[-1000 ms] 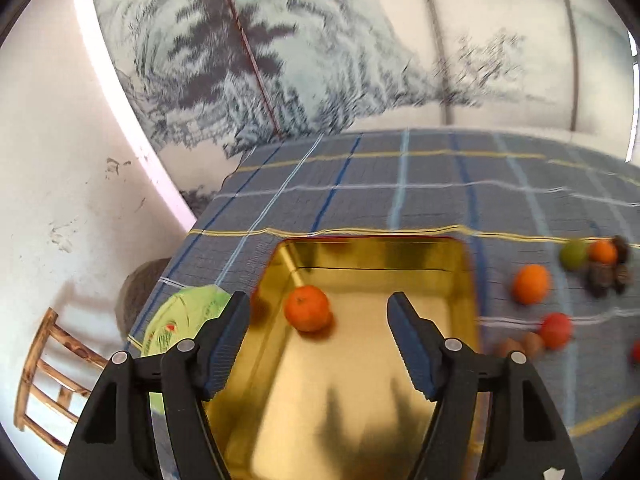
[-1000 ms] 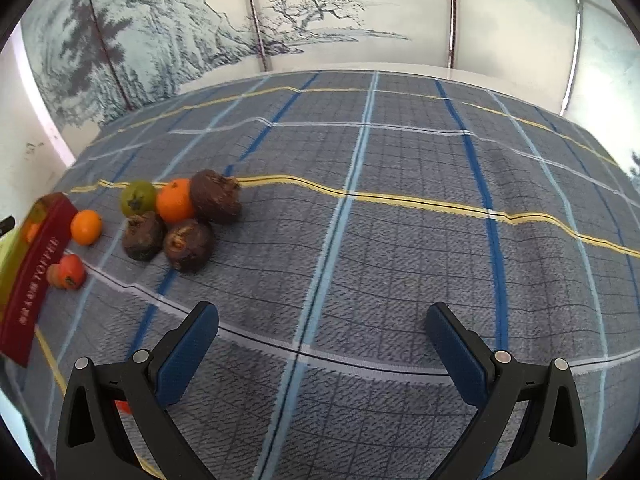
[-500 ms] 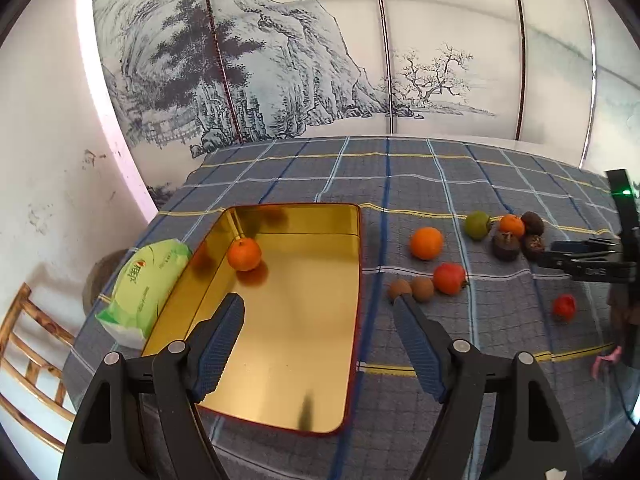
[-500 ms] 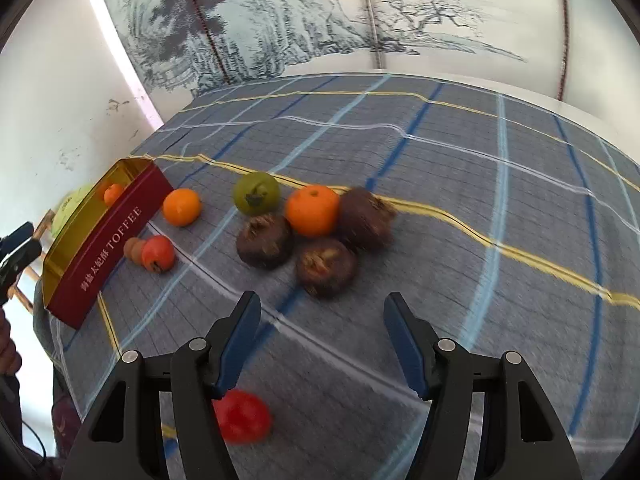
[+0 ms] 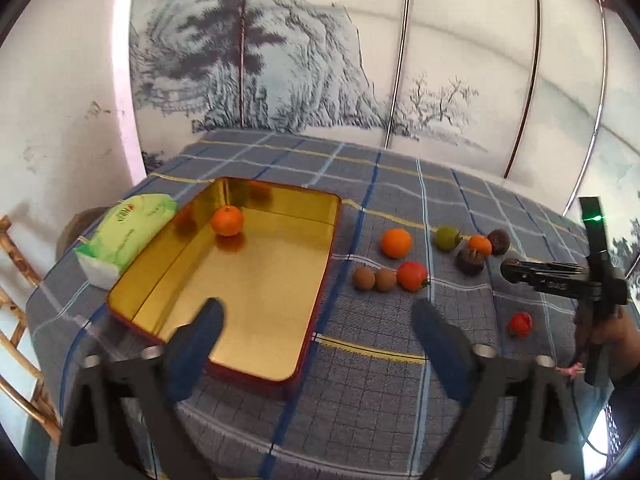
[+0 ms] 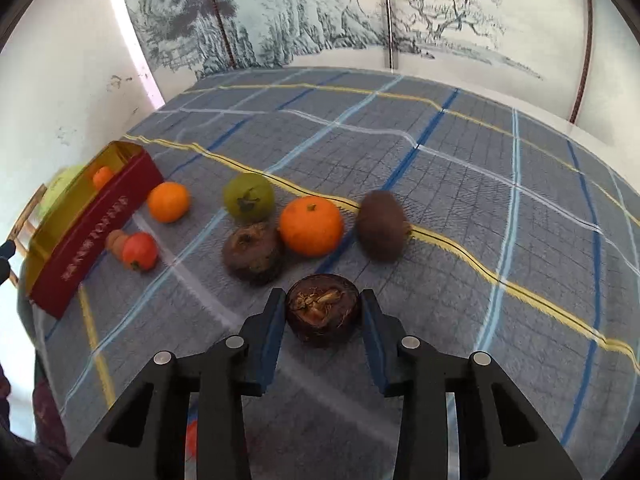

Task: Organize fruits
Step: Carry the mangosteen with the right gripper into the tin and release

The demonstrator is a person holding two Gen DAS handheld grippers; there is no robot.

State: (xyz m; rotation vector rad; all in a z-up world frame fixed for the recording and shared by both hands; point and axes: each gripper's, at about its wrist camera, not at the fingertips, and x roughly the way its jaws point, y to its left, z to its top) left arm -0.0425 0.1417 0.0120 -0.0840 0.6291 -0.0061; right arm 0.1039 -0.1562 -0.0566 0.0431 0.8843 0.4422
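Note:
A gold tin tray (image 5: pixel 256 280) with red sides lies on the checked cloth and holds one orange (image 5: pixel 227 221). My left gripper (image 5: pixel 316 334) is open and empty, above the tray's near right corner. My right gripper (image 6: pixel 322 314) is shut on a dark brown mangosteen (image 6: pixel 322 314), held just above the cloth. Beyond it lie another mangosteen (image 6: pixel 253 252), an orange (image 6: pixel 311 225), a dark brown fruit (image 6: pixel 380 230), a green fruit (image 6: pixel 249 197), a second orange (image 6: pixel 168 201) and a red tomato (image 6: pixel 139 251). The right gripper also shows in the left wrist view (image 5: pixel 516 270).
A green tissue pack (image 5: pixel 124 232) lies left of the tray at the table edge. Two small brown fruits (image 5: pixel 374 279) sit by the tray, and a small red tomato (image 5: pixel 520 323) lies near the front edge. A painted screen stands behind the table. A wooden chair (image 5: pixel 16 344) stands at left.
My right gripper moved in toward the fruit cluster and closed on a mangosteen. My left gripper drew back and up from the tray and stays open.

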